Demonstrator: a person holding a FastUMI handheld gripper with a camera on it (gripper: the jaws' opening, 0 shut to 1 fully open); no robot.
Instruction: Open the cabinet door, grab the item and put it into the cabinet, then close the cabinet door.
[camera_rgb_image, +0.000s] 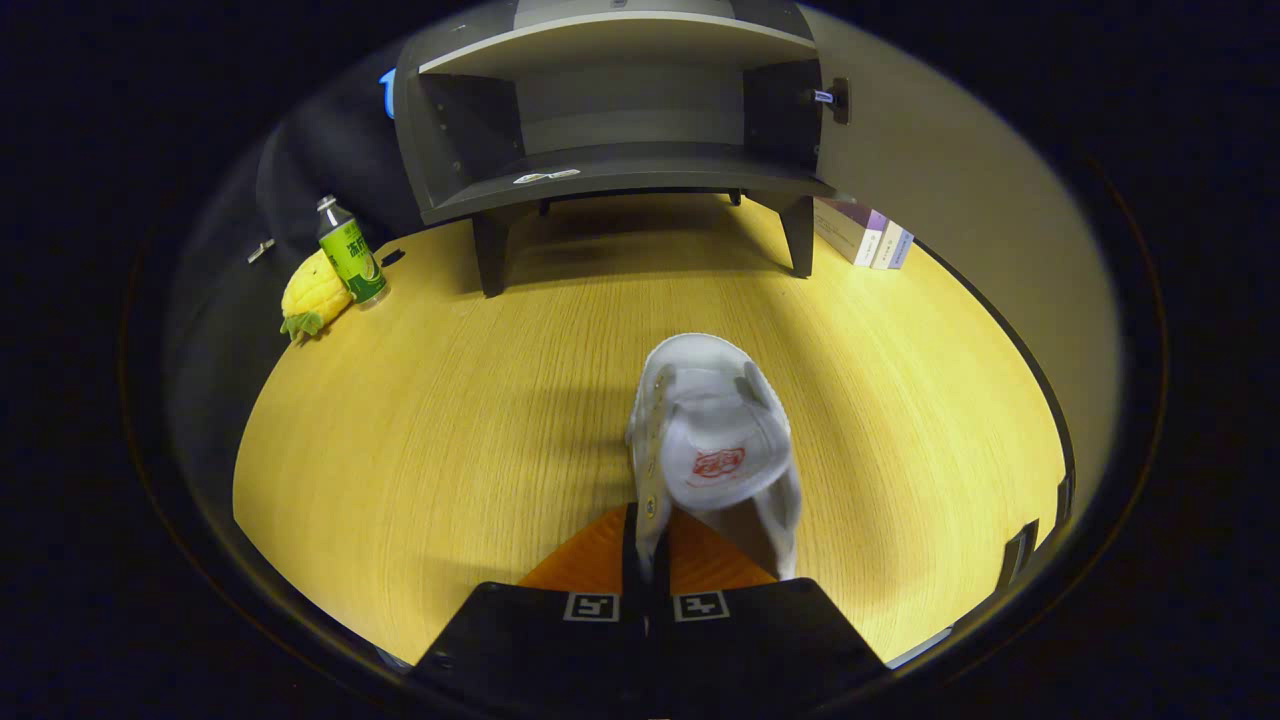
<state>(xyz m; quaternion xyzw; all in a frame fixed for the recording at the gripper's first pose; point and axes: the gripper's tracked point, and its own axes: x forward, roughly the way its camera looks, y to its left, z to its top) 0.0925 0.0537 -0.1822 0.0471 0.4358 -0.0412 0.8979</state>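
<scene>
A white shoe (712, 440) with a red mark on its tongue hangs over the wooden table (450, 400), toe pointing away. My gripper (650, 545) is shut on the shoe's left side wall near the heel, both fingers pressed close together on it. Beyond the shoe stands a dark grey cabinet (610, 110) on short legs, its door (960, 200) swung wide to the right. The cabinet's lower shelf (620, 165) holds only a small white sticker. The shoe's sole is hidden from me.
A green drink bottle (350, 255) and a yellow pineapple toy (312, 292) stand left of the cabinet. Two books (865, 235) lie at the cabinet's right foot under the open door. Bare wood stretches between the shoe and the cabinet.
</scene>
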